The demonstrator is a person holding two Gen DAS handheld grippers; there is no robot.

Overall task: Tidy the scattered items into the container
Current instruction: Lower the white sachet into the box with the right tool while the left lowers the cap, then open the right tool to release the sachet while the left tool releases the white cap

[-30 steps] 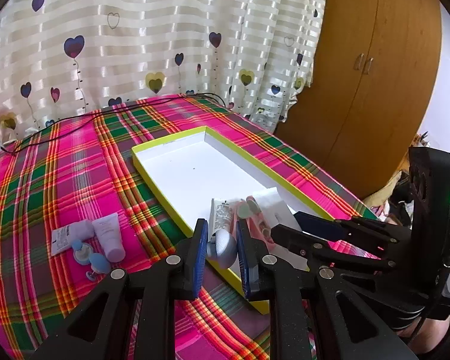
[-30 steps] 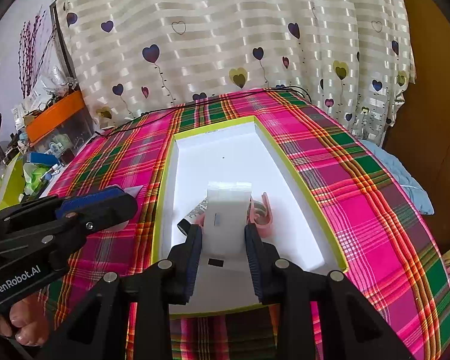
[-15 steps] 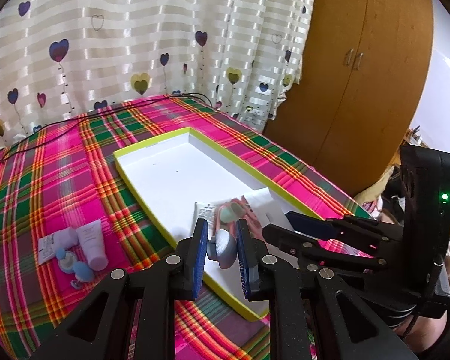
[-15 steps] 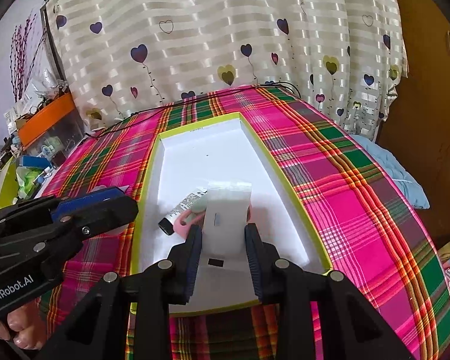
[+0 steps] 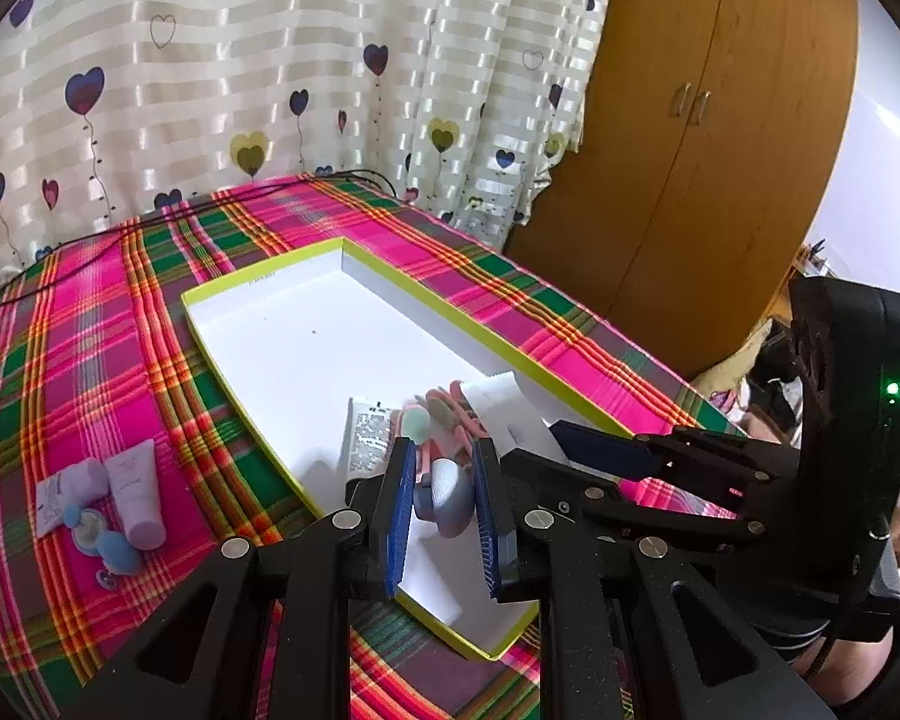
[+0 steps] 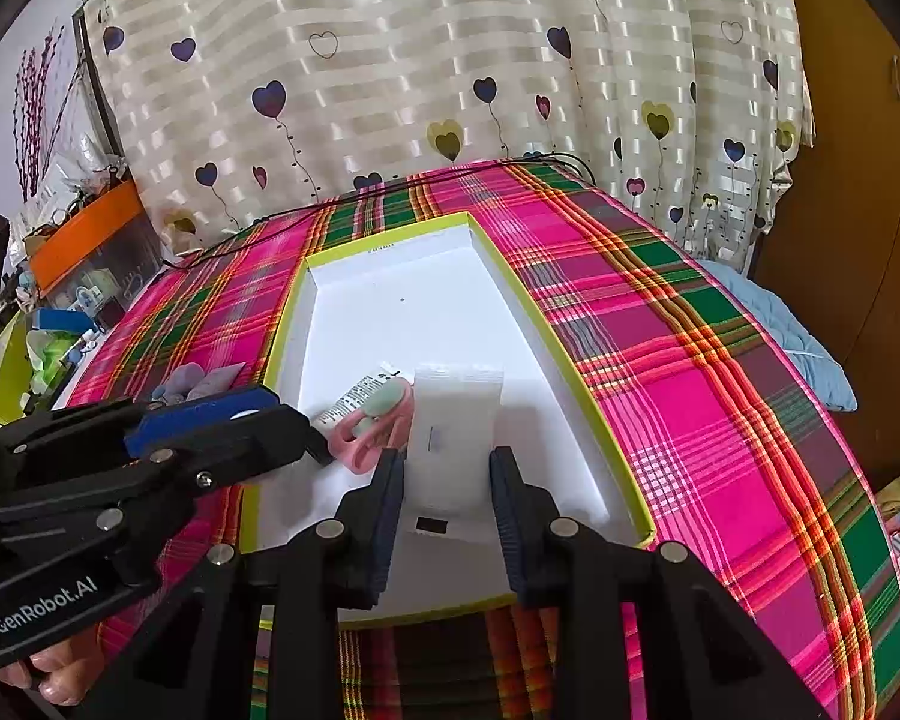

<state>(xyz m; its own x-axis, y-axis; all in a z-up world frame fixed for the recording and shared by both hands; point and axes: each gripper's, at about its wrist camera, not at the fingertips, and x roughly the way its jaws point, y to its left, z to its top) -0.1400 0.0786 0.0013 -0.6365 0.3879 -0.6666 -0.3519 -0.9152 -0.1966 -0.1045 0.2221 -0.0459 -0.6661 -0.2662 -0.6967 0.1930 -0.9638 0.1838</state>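
A shallow white box with a lime rim lies on the plaid cloth. My left gripper is shut on a small grey-blue rounded item above the box's near end. My right gripper is shut on a white packet, held over the box. A silver tube and a pink and mint item lie in the box. On the cloth to the left lie a lilac tube, a white sachet and blue round pieces.
A black cable runs along the far edge of the cloth by the heart-print curtain. A wooden wardrobe stands at the right. Cluttered shelves stand at the left in the right wrist view.
Both grippers have moved a little further over the box, each still holding its item. The items lying in the box have not moved.
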